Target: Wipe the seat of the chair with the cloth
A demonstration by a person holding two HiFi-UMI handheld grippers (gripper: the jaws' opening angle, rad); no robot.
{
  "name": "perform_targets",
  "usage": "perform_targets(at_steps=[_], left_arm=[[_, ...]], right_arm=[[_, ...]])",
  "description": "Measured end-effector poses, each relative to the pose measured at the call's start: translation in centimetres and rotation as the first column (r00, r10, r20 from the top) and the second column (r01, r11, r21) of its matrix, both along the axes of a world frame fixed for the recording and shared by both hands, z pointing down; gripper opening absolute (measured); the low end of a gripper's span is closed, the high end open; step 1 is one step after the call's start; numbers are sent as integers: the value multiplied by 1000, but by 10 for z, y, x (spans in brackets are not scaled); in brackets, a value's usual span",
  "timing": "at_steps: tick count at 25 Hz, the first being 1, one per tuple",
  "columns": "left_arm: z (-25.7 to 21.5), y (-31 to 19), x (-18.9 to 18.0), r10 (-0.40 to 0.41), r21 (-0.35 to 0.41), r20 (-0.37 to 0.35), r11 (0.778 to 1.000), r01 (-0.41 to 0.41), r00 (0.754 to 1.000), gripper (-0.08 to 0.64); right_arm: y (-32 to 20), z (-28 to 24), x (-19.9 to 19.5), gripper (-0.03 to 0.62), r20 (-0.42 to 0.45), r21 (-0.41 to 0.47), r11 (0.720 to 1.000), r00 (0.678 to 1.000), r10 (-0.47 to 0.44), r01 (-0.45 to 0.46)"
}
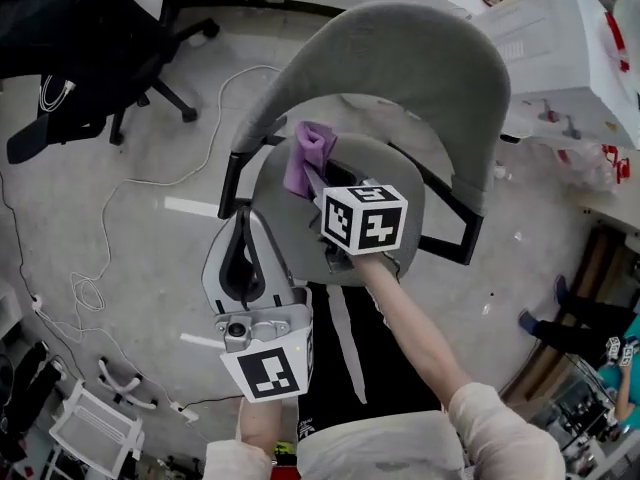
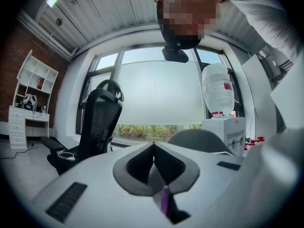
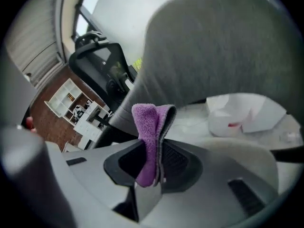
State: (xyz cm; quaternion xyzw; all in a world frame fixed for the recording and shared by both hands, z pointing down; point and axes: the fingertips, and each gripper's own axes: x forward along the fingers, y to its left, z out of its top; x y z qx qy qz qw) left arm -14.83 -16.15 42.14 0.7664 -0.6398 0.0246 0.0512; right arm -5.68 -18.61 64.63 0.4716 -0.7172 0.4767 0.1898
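A grey chair stands below me; its curved backrest arches over the seat. My right gripper hangs just above the seat's left part, shut on a folded purple cloth. In the right gripper view the cloth sticks up from between the closed jaws of the right gripper, with the backrest close behind. My left gripper is held off the seat's left edge, beside the black armrest. In the left gripper view the left gripper is shut and holds nothing.
A black office chair stands at the upper left, with white cables trailing over the grey floor. A white box and bags sit at the upper right. At the lower left stands a white rack.
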Motion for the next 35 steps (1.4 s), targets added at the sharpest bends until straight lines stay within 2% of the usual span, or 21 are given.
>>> perform_targets(at_steps=[5, 11, 19, 24, 29, 35], left_arm=[[71, -1, -7, 17, -70, -10, 997, -18, 1000, 12], [108, 4, -24, 9, -121, 17, 993, -7, 1000, 12], [114, 4, -28, 12, -145, 12, 989, -11, 1000, 12], [117, 2, -23, 34, -154, 17, 988, -31, 999, 12], [121, 5, -19, 58, -169, 28, 984, -52, 998, 12], [118, 8, -2, 101, -174, 31, 980, -95, 994, 12]], right_arm=[[-13, 92, -21, 92, 9, -162, 987, 1000, 10, -8], [-23, 140, -46, 91, 52, -293, 956, 998, 46, -29], [-23, 148, -46, 91, 12, -308, 951, 1000, 20, -15], [-21, 148, -33, 91, 11, -309, 950, 999, 49, -43], [-14, 147, 4, 91, -32, -301, 951, 998, 59, -66], [4, 147, 72, 91, -115, -295, 949, 990, 85, -115]])
